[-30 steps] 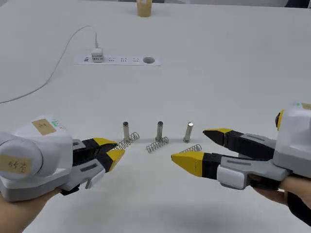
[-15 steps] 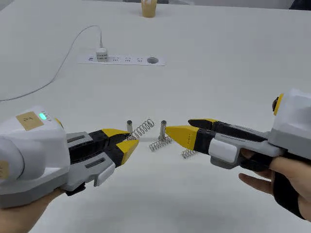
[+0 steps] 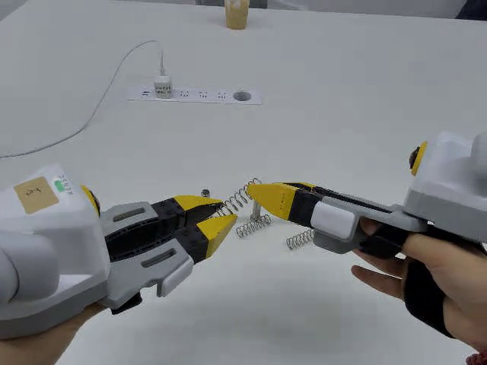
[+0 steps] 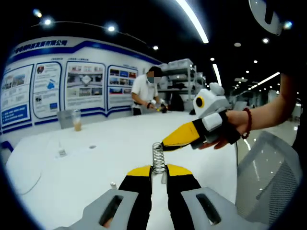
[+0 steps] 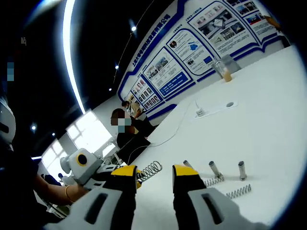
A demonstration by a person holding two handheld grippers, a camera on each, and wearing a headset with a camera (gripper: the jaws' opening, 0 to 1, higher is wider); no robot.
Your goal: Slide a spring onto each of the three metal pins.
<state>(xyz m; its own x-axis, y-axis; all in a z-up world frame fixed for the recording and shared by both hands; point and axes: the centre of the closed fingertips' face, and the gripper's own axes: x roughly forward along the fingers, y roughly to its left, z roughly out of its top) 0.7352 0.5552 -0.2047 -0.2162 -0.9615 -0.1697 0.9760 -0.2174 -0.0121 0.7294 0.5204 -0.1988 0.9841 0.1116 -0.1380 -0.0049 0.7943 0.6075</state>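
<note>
Left claw (image 4: 159, 168) is clenched on the lower end of a thin coiled steel-wire spring (image 4: 158, 154). Its yellow tips are nearly together, and the coil sticks straight out past them, lifted off the white tabletop (image 3: 342, 114).

Right claw (image 5: 156, 171) is released: its two yellow tips stand apart with nothing gripped. It faces the left claw tip to tip. The spring's free end sits at the right claw's tips, in line with the gap between them in the right gripper view. Contact there — cannot tell.

Three short upright metal pins (image 5: 212, 167) stand in a row on the table, beyond the right claw's tips and off to that view's right, all bare. In the head view one pin top shows just behind the left claw's tips, another under the right claw's tips.

Two loose wire springs (image 3: 253, 225) lie flat on the table — one directly below the meeting claw tips, beside a pin base, the other under the right claw's jaw, nearer its body.

Far past both claws are a white power strip (image 3: 199, 95) with a white plug-in charger (image 3: 163, 85) and its white cable (image 3: 91, 114), and a cup of amber drink (image 3: 237, 14) at the table's far edge.
</note>
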